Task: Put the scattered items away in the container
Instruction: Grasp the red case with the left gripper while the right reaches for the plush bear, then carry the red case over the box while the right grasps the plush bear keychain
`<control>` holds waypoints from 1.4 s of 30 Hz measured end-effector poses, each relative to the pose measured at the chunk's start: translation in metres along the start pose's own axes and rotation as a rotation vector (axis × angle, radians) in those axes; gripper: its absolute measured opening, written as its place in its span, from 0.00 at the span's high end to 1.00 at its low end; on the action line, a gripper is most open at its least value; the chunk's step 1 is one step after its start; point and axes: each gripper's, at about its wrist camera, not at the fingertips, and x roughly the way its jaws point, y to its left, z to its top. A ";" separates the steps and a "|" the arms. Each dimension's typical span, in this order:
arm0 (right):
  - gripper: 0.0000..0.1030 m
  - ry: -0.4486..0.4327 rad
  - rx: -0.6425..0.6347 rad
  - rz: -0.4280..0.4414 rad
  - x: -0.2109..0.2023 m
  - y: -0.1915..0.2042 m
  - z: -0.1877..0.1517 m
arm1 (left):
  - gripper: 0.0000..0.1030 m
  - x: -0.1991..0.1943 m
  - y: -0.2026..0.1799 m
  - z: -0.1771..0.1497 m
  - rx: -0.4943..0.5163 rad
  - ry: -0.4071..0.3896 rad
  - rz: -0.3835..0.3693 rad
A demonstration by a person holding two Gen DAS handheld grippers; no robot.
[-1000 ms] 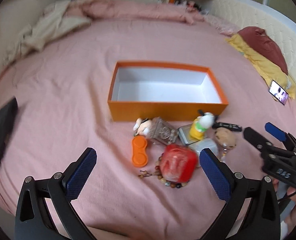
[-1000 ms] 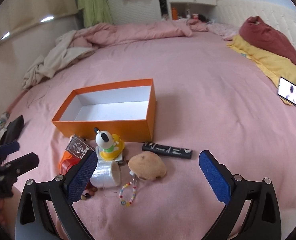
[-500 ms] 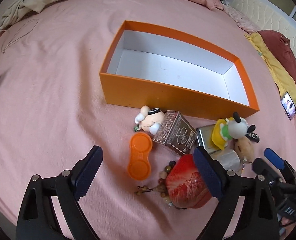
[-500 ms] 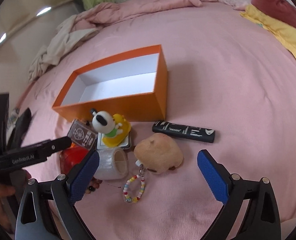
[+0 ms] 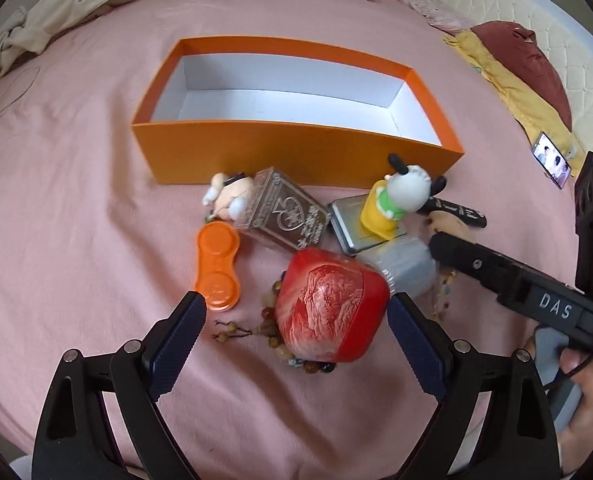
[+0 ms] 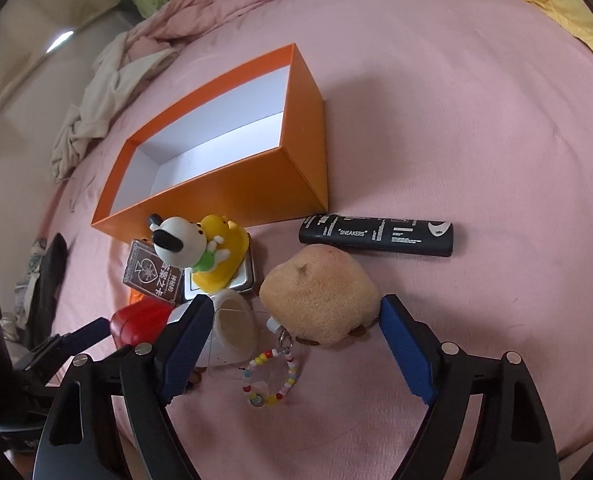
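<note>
Box (image 5: pixel 296 156) sits mid-bed, open, white inside, nothing in it yet. Items lie in a cluster just in front of its near wall.

Step in hand, by my read: first picks, both grippers lining up on a target, nothing lifted yet.

Left gripper (image 5: pixel 296 320): fingers spread wide, straddling the red case (image 5: pixel 330 312), which lies on a bead string (image 5: pixel 272 332). Not pinching yet. Next move prob. calls for a bit more advance, then closing on the case w/o snagging the beads, lift, carry over the wall.

Right gripper (image 6: pixel 292 336): fingers spread, plush (image 6: pixel 320 300) betw. them, its bead loop (image 6: pixel 270 380) trailing toward the camera. The left finger (image 6: pixel 184 344) is close to the tape roll (image 6: pixel 232 332), so closing may nudge it.

Views differ:
- Left wrist shows the orange case (image 5: pixel 217 264), small figurine (image 5: pixel 228 196) and the card box (image 5: pixel 284 216) face; right wrist mostly hides these.
- Right wrist shows the black tube (image 6: pixel 376 235) full length, marked "SNEAKERS", and the plush whole; left wrist sees only bits, behind the right gripper's body.
- Dog toy (image 6: pixel 200 252) on a tin (image 6: pixel 244 276) shows in both.
- Phone (image 5: pixel 552 160) at bed edge: clear in left wrist only.
</note>
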 end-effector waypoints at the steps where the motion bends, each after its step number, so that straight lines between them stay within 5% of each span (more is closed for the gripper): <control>1: 0.18 0.002 0.002 0.003 0.000 0.000 0.000 | 0.21 0.001 -0.001 -0.001 0.003 0.006 -0.016; 4: 0.18 0.008 0.009 0.017 0.000 0.000 0.000 | 0.46 0.005 -0.007 -0.003 0.033 0.027 -0.032; 14: 0.17 0.029 0.032 0.039 0.003 -0.001 -0.002 | 0.47 0.010 -0.012 -0.004 0.047 0.043 -0.037; 16: 0.24 0.037 0.063 0.065 0.003 -0.006 -0.001 | 0.47 0.010 -0.010 -0.003 0.034 0.038 -0.055; 18: 0.57 0.040 0.093 0.126 0.001 -0.010 0.000 | 0.47 0.009 -0.007 -0.001 0.015 0.032 -0.078; 22: 0.57 0.045 0.116 0.164 0.001 -0.012 0.000 | 0.48 0.008 -0.008 0.001 -0.003 0.019 -0.096; 34: 0.58 -0.191 0.110 0.219 -0.046 -0.006 0.009 | 0.49 -0.031 0.000 0.016 -0.076 -0.166 -0.230; 42: 0.58 -0.299 0.025 0.293 -0.066 0.024 0.063 | 0.51 -0.038 -0.002 0.089 -0.085 -0.264 -0.169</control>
